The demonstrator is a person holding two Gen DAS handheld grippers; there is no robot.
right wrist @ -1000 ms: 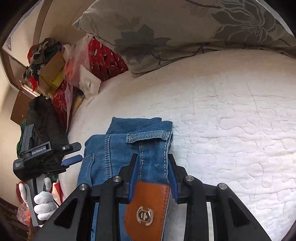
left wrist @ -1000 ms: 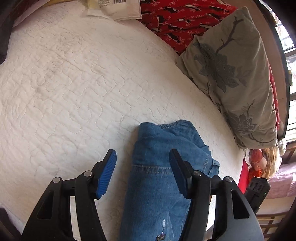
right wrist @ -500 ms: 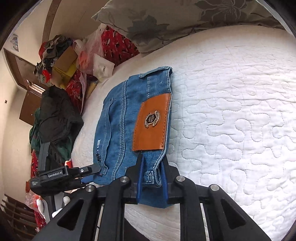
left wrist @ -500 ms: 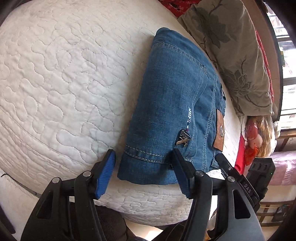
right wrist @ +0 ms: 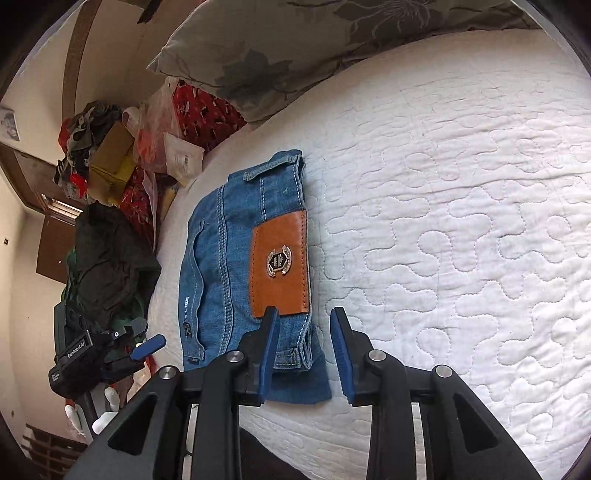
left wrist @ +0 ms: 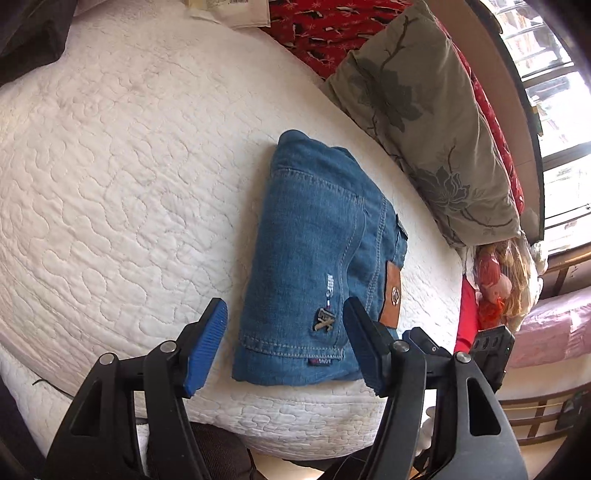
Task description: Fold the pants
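Note:
The blue denim pants (left wrist: 317, 258) lie folded into a compact rectangle on the white quilted bed (left wrist: 122, 177), near its front edge. A brown leather patch (right wrist: 280, 266) faces up on the waistband. My left gripper (left wrist: 284, 347) is open and empty, hovering just in front of the bundle's near end. My right gripper (right wrist: 303, 354) is open, its jaws straddling the near right corner of the pants (right wrist: 251, 266) without gripping. The left gripper also shows at the lower left of the right wrist view (right wrist: 147, 343).
A grey floral pillow (left wrist: 424, 110) lies along the far side of the bed, with red patterned fabric (left wrist: 317, 29) behind it. Dark clothes (right wrist: 107, 258), boxes and bags (right wrist: 114, 162) are piled off the bed's far end. A doll (left wrist: 495, 288) sits by the window side.
My right gripper has opened and let go of the pants' corner. Both grippers have pulled back a little from the bundle, which now lies flat on the bed.

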